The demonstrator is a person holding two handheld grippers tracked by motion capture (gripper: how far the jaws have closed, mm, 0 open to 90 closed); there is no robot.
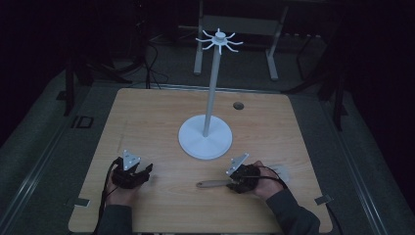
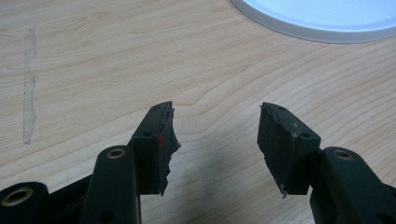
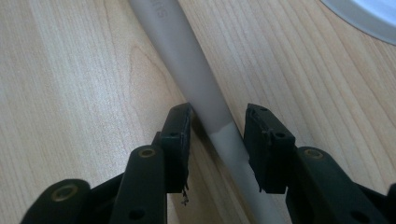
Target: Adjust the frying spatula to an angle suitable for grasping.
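Note:
A utensil with a long grey handle (image 1: 210,183) lies flat on the wooden table near the front, its pale head (image 1: 281,172) beside the person's right hand. My right gripper (image 1: 234,183) is low over it. In the right gripper view the handle (image 3: 182,51) runs slantwise between the jaws of my right gripper (image 3: 217,126), with narrow gaps at both pads. My left gripper (image 1: 146,171) rests at the front left. Its jaws (image 2: 215,130) stand wide apart over bare wood with nothing between them.
A white stand rises from a round base (image 1: 204,137) at the table's middle, with a ring of hooks (image 1: 219,40) on top. The base edge (image 2: 317,18) lies ahead of the left gripper and the base edge (image 3: 369,14) near the right one. A small dark hole (image 1: 238,105) sits at the back.

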